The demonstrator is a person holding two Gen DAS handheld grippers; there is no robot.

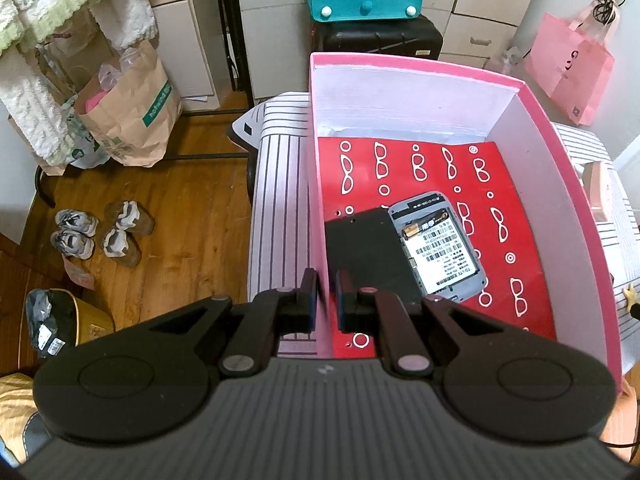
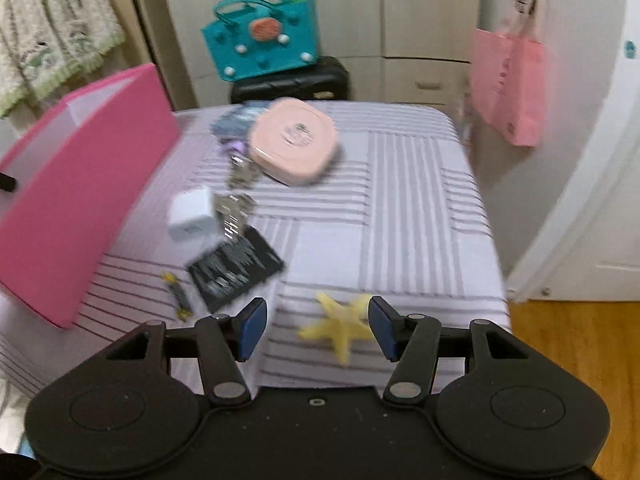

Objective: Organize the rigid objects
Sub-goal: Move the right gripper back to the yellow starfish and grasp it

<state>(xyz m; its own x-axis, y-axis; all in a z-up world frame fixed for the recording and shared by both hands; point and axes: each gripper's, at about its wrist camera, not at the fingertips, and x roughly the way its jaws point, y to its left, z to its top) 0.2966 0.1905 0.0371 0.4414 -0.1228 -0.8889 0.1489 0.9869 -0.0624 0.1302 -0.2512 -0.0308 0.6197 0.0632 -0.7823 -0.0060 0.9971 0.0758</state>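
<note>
Pink box point(image 1: 560, 152) — holds phone point(image 1: 438, 246), black card point(image 1: 366, 250).

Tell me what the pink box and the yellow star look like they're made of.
Pink box: likely cardboard, matte pink outside, white inside; thin flat walls with folded corner seams. Yellow star: probably plastic or rubber, pale matte yellow with rounded arms; motion blur leaves it uncertain.

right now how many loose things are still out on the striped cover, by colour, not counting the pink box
pink: 1, the rounded case
white: 1, the charger cube
black: 1, the flat card
yellow: 1, the starfish
yellow and black: 1, the small battery
silver: 1, the bunch of keys
total: 6; the blurred bluish thing behind the case is left out
</note>
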